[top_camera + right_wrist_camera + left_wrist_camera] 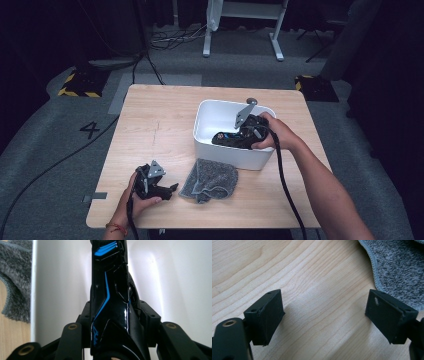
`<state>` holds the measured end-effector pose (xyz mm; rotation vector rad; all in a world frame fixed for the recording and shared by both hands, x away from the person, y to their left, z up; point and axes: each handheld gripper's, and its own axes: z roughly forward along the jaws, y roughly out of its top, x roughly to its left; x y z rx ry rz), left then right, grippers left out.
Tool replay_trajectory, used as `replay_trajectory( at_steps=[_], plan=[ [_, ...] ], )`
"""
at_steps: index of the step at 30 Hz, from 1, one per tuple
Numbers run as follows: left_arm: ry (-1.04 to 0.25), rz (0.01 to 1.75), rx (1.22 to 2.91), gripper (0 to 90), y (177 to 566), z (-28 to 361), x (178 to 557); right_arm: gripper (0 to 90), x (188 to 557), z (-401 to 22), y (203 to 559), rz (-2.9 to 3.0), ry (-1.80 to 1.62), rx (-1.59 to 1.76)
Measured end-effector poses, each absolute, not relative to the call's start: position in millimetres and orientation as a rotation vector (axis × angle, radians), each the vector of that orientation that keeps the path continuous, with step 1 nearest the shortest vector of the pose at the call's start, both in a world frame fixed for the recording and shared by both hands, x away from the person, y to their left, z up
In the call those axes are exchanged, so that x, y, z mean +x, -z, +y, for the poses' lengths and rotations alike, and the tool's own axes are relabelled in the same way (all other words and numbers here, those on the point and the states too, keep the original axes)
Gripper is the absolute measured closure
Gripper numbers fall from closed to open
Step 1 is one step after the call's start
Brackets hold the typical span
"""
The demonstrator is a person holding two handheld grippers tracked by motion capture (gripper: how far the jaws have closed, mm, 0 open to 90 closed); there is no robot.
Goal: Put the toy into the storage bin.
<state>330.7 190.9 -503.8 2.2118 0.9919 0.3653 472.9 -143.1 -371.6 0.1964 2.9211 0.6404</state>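
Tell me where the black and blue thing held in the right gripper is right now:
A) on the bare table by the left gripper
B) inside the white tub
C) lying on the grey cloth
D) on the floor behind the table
B: the right gripper reaches into the white tub, and its fingers clamp the black and blue thing with white wall behind it; the grey cloth lies outside, in front of the tub.

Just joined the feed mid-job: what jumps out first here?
The right hand-held gripper sits inside the white bin on the table's right half, shut on a glossy black object with blue stripes. A crumpled grey cloth lies just in front of the bin, and the left hand-held gripper rests open beside it near the front edge.
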Motion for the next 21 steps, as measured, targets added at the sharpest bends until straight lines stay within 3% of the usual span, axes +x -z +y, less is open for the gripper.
replay_trajectory(
  at_steps=[21],
  plan=[
    [-0.365, 0.992, 2.211, 15.2, 504, 191, 331, 56.9, 481, -130, 387, 2.993, -0.421, 0.219]
  ],
)
